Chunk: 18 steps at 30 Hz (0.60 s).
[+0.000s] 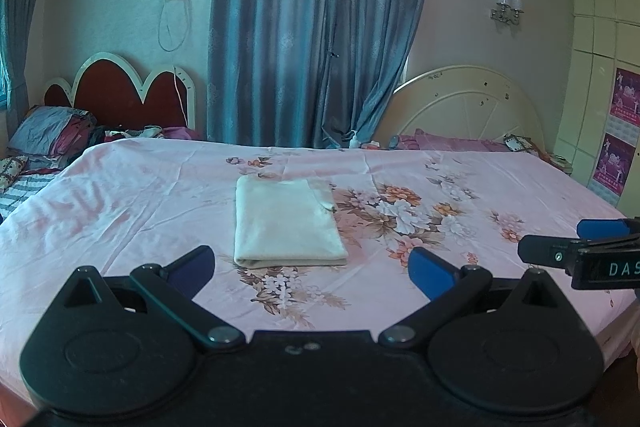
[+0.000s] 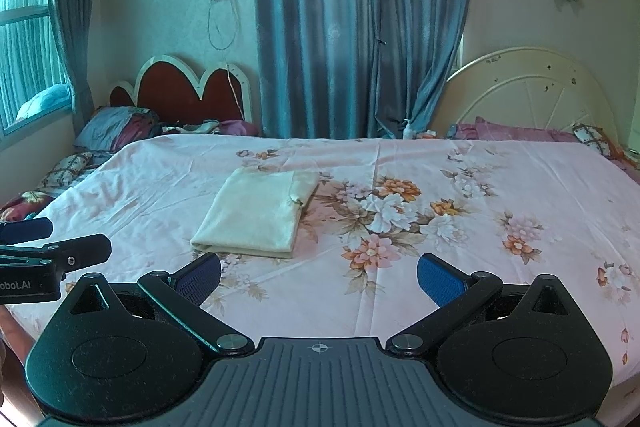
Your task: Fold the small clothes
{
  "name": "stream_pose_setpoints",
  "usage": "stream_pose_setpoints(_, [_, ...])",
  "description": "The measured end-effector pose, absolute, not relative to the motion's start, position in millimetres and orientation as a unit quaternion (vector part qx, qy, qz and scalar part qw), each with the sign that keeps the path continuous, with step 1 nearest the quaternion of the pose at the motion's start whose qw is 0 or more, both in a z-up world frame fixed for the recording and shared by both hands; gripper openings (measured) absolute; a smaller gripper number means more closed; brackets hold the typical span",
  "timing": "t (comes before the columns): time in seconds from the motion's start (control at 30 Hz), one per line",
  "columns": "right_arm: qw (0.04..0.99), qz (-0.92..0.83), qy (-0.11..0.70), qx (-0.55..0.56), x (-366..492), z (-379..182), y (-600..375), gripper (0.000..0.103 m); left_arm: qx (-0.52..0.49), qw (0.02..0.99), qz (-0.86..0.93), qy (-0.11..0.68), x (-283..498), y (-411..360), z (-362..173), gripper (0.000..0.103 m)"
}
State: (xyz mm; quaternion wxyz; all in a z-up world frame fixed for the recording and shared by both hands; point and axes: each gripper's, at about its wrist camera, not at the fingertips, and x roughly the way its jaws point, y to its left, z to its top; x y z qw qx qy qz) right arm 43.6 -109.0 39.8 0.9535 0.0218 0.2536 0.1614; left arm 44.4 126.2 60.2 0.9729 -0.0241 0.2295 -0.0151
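A cream garment (image 1: 286,223) lies folded into a neat rectangle on the pink floral bedsheet (image 1: 132,203), its folded edge toward me. In the right wrist view the same garment (image 2: 258,213) sits left of centre on the sheet (image 2: 460,291). My left gripper (image 1: 314,269) hovers open just short of the garment's near edge, nothing between its blue pads. My right gripper (image 2: 320,279) is also open and empty, to the right of the garment and nearer than it. The right gripper (image 1: 560,241) shows side-on at the right edge of the left wrist view, and the left gripper (image 2: 44,239) at the left edge of the right wrist view.
A red heart-shaped headboard (image 1: 128,95) with piled bedding (image 1: 52,137) stands at the far left, and a cream round headboard (image 1: 464,107) with pink pillows (image 1: 448,141) at the far right. Blue curtains (image 1: 312,27) hang behind the bed. A wardrobe (image 1: 604,75) lines the right wall.
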Motion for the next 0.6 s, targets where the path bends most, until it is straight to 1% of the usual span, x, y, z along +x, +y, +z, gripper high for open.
stream_pose_setpoints(0.6, [0.952, 0.170, 0.253, 0.021, 45.6, 37.6, -102.9, 0.103, -0.018, 0.973, -0.021, 0.230, 45.6, 121.9, 58.3, 0.102])
